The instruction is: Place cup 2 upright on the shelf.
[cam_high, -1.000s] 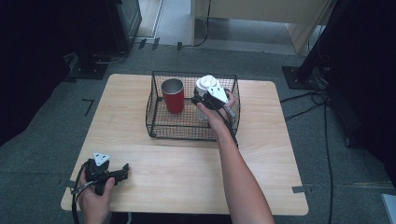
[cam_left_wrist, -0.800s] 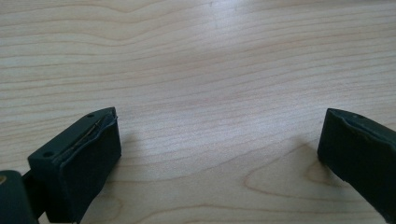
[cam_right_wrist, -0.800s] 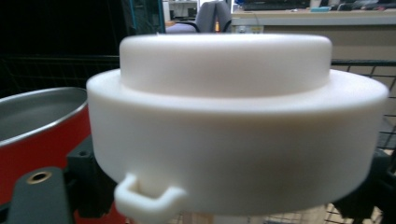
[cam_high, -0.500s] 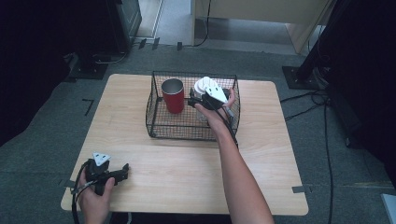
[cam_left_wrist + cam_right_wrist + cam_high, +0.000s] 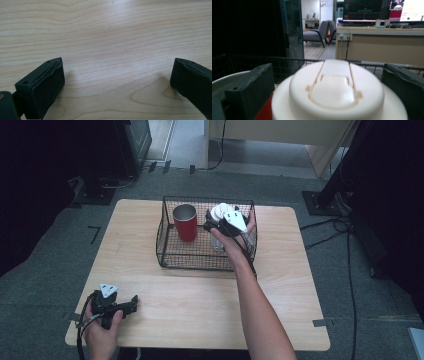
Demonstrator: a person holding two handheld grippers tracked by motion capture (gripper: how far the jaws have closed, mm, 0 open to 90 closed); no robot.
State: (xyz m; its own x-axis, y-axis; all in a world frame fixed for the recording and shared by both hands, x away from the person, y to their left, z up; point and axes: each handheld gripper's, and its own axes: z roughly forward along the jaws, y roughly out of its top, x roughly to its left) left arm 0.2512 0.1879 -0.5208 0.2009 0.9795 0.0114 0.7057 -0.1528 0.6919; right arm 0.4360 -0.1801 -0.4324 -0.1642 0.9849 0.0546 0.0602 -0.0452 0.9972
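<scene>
While the left gripper [image 5: 131, 301] rests apart near the table [image 5: 280, 290] edge, the right gripper [image 5: 212, 223], just opened, straddles the white-lidded cup [image 5: 337, 92] inside the basket [image 5: 165, 251].

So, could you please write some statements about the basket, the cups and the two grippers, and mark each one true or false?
1. The red cup stands upright inside the wire basket. True.
2. The right gripper is clamped on the red cup. False: it is at the white lid of the cup beside the red one, jaws apart on either side of the lid after just opening.
3. The left gripper rests on the table near its front left corner, jaws open. True.
4. The left gripper holds a lid. False: only bare wood lies between its jaws.
5. The basket lies tipped on its side. False: it stands upright on the table, open side up.
</scene>
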